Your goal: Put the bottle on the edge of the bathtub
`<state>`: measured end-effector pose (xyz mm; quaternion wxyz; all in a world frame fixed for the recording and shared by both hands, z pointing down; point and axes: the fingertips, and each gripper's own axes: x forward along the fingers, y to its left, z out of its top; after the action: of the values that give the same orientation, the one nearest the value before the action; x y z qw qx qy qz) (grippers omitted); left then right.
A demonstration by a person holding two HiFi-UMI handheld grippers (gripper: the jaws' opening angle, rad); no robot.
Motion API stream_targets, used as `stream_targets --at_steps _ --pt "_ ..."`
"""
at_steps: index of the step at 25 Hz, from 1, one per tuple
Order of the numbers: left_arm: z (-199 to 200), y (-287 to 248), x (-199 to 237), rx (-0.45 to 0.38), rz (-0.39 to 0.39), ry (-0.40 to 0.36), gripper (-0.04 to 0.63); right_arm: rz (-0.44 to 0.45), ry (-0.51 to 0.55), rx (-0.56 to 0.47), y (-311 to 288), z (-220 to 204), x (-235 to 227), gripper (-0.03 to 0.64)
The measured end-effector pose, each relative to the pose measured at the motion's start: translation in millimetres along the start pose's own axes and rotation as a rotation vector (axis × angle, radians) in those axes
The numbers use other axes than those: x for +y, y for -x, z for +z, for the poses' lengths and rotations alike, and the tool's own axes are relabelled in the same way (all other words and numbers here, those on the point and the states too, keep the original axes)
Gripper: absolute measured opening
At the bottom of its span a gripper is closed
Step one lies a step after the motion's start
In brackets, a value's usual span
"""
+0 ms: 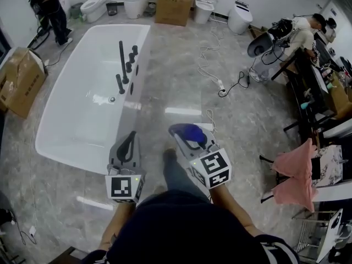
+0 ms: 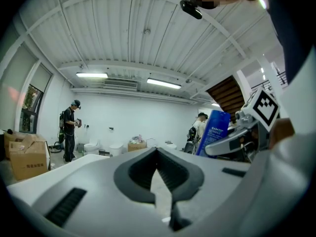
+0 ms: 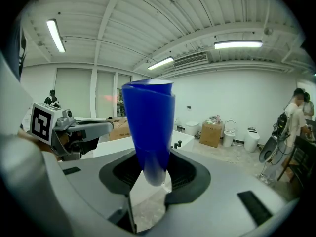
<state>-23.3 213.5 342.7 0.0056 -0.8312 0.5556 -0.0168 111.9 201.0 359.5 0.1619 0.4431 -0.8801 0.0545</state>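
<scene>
A blue bottle [image 3: 148, 127] stands out between the jaws of my right gripper [image 3: 150, 174], which is shut on its narrow rounded end. From the head view the blue bottle [image 1: 190, 132] and right gripper [image 1: 184, 133] hang over the marble floor, right of the white bathtub [image 1: 142, 87]. My left gripper [image 1: 130, 139] is shut and empty, just off the tub's near right corner. Its jaws meet in the left gripper view [image 2: 158, 154], where the bottle [image 2: 215, 130] shows to the right. Black faucet fittings [image 1: 124, 65] stand on the tub's right edge.
Cardboard boxes [image 1: 19, 78] [image 1: 175, 5] and several toilets [image 1: 99, 4] line the left side and the back wall. A person in black [image 1: 50, 7] stands at the far left. A white cable [image 1: 212, 73] runs over the floor. Desks, a seated person [image 1: 300, 34] and pink cloth [image 1: 297, 169] fill the right.
</scene>
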Motion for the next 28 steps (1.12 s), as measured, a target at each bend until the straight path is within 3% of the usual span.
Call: stream_targets --at_steps 10,19,28 --pt "-17.2 -61.3 36.7 0.028 0.067 -0.022 0.0 0.058 0.026 -0.039 -74.0 20.6 -41.2 0.161" --pt "22.7 -203.1 92.0 -0.085 0.115 -0.032 0.0 0.12 0.062 -0.044 -187.9 74.2 -133.3 0.161" --pt "29.3 -326.4 125.9 -0.089 0.119 -0.034 0.0 0.137 0.092 -0.052 -279.6 115.1 -224.9 0.161"
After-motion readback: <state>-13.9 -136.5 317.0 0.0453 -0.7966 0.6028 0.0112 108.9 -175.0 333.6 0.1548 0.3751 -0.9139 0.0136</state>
